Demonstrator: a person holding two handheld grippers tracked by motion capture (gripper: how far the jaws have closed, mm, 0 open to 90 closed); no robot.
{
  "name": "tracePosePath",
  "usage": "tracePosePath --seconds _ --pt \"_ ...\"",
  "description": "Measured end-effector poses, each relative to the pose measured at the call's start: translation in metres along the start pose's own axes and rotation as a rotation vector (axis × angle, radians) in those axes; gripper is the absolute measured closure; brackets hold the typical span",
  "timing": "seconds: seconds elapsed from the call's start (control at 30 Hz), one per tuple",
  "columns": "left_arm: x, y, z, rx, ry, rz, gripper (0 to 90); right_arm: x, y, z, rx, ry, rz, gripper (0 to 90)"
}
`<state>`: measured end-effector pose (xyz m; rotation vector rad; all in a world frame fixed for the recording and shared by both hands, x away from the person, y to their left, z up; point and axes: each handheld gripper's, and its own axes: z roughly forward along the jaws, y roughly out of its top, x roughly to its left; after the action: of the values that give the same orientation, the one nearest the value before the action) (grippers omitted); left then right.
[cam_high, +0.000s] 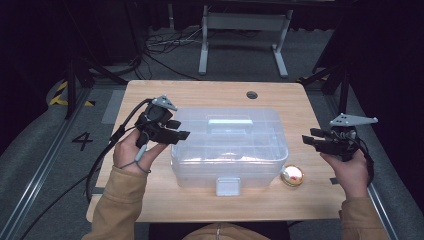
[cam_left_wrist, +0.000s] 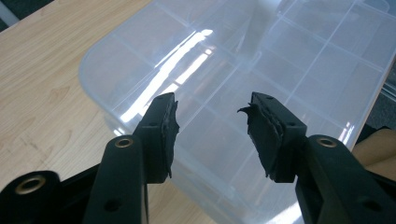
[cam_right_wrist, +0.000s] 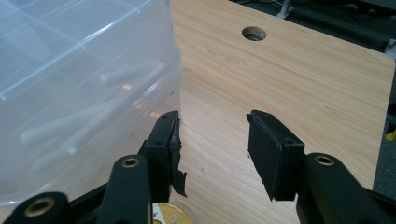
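A clear plastic compartment box (cam_high: 230, 147) with a closed lid and a front latch (cam_high: 227, 186) sits in the middle of the wooden table (cam_high: 200, 95). My left gripper (cam_high: 181, 130) hovers at the box's left edge, jaws open and empty; in the left gripper view (cam_left_wrist: 212, 123) they hang above the lid (cam_left_wrist: 224, 70). My right gripper (cam_high: 307, 140) is open and empty just right of the box, above bare wood (cam_right_wrist: 212, 140). The box wall (cam_right_wrist: 84, 93) shows pale long items inside. A small round gold tin (cam_high: 292, 175) lies by the box's front right corner, its rim (cam_right_wrist: 170, 214) below my right gripper.
A cable hole (cam_high: 251, 94) is in the table's far middle. A metal stand (cam_high: 245, 37) and loose cables (cam_high: 165, 42) are on the floor beyond. A rail and a painted 4 (cam_high: 82, 140) lie to the left. Bare wood runs along the front edge.
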<state>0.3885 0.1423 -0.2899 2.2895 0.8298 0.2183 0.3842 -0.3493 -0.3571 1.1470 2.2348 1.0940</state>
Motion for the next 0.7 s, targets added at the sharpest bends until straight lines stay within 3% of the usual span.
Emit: tracePosePath --seconds 0.13,0.33,0.53,0.7 --pt "-0.002 0.008 0.008 -0.006 -0.039 0.015 49.5 0.002 -0.002 0.000 0.002 0.007 0.000 52.7" --pt "-0.006 0.019 0.019 0.017 -0.063 0.048 47.0 0.002 -0.003 0.000 0.003 0.011 -0.003 51.9" --pt "-0.006 0.024 0.025 -0.050 -0.133 0.047 46.4 0.002 -0.004 0.001 0.005 0.016 0.002 51.3" --pt "-0.013 0.034 0.033 -0.019 -0.114 0.085 46.8 0.002 -0.004 0.002 0.004 0.020 -0.001 51.0"
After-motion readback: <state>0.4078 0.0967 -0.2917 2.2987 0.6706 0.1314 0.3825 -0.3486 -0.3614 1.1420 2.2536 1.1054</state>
